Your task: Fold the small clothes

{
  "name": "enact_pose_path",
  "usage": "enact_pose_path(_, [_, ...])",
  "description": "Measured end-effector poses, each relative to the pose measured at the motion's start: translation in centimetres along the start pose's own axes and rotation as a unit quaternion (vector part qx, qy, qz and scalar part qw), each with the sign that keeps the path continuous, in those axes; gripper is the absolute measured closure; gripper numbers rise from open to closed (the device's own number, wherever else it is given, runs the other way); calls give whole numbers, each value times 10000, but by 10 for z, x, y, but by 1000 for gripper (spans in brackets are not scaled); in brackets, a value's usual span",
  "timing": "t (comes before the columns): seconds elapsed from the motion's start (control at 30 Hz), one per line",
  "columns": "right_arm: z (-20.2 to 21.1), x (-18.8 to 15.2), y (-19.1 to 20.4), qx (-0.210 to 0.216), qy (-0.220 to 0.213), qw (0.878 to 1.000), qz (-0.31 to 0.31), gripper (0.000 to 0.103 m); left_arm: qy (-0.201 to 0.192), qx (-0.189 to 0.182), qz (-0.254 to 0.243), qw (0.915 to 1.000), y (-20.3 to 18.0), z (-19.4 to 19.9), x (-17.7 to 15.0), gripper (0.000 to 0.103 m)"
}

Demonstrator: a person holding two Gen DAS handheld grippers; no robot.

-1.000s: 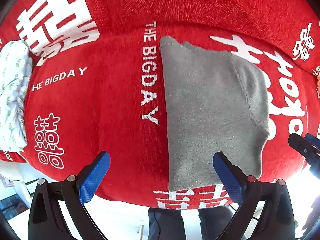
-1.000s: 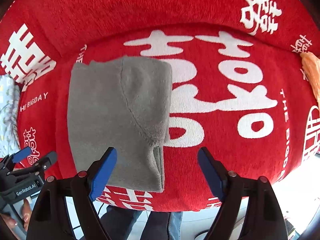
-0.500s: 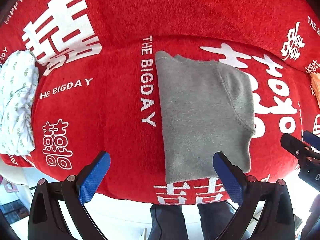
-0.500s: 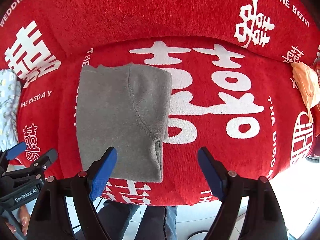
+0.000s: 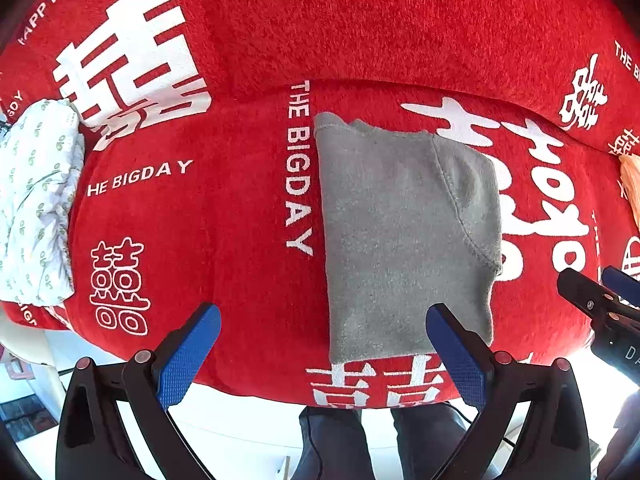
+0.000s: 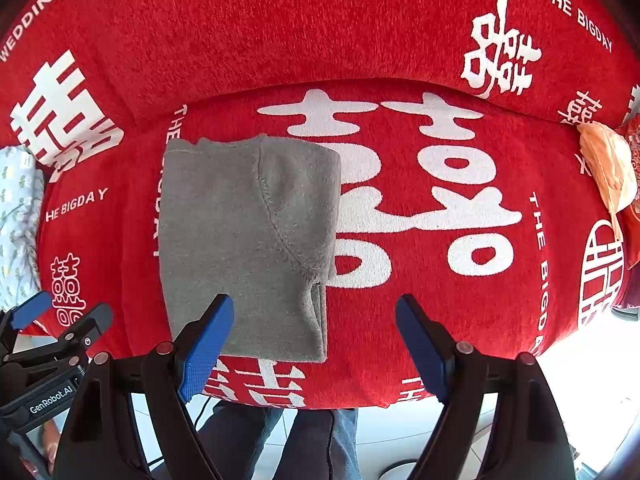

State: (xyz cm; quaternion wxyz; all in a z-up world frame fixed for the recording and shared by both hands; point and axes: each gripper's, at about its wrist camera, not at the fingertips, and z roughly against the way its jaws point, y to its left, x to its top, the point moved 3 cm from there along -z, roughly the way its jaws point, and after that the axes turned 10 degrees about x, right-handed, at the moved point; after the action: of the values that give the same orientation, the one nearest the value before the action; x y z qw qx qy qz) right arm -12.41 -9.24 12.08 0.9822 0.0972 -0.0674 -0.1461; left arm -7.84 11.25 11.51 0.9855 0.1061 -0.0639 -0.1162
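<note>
Sweater (image 5: 404,236), grey and folded, lies flat on the red blanket (image 5: 224,240), near its front edge. Left tool (image 5: 320,344) and right tool (image 6: 316,340) hang wide, empty. A careless regrasp could undo the fold.

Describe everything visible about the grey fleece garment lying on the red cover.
The grey fleece garment looks soft and napped, folded into a neat upright rectangle. A curved stitched seam runs down its right part, and layered edges show at the lower right corner. Its top left edge is slightly uneven. It lies flat on the red plush cover with white lettering, near the front edge, over the printed characters. Nothing else touches it; both grippers hover open above.
</note>
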Motion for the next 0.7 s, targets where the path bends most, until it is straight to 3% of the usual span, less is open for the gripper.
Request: enact_pose_path(0.7, [5,0,5,25,0,10000,-13,18,-100,64,-26,9999,2,10,3,0])
